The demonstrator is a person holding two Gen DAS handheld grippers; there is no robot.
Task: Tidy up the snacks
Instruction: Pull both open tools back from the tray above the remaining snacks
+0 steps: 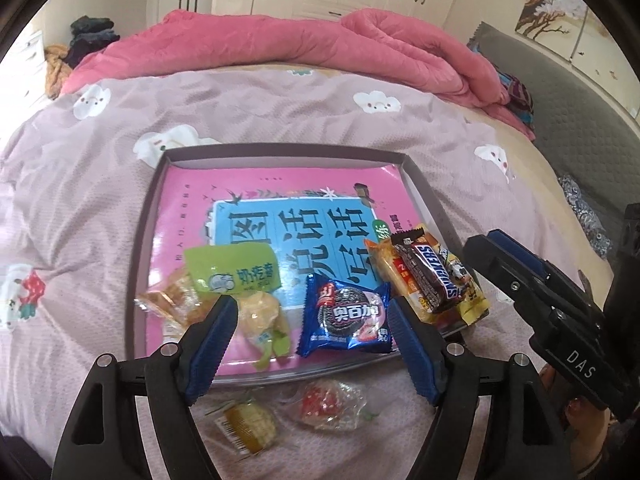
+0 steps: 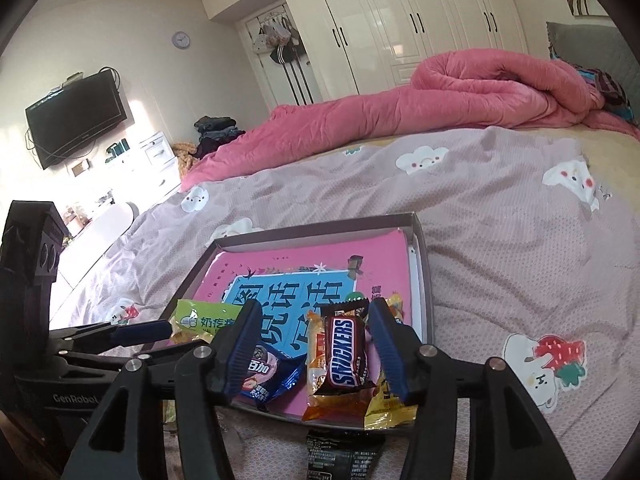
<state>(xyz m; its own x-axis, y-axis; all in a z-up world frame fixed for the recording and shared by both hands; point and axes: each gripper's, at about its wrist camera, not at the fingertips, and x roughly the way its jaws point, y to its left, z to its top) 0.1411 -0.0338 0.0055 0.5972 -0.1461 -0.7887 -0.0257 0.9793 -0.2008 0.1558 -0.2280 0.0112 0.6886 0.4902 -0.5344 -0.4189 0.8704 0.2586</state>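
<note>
My left gripper (image 1: pixel 312 316) stood wide apart over the near edge of the shallow box (image 1: pixel 424 188), holding nothing; the blue cookie packet (image 1: pixel 346 320) lay loose between its fingers, beside the green-labelled snack (image 1: pixel 236 272). My right gripper (image 2: pixel 316 344) was partly spread and empty, its fingers flanking the Snickers bar (image 2: pixel 346 354), which rested on the orange packet (image 2: pixel 320 396) at the box's near right corner. Two clear-wrapped sweets (image 1: pixel 332 402) lay on the bedspread (image 1: pixel 80 200) nearer me
</note>
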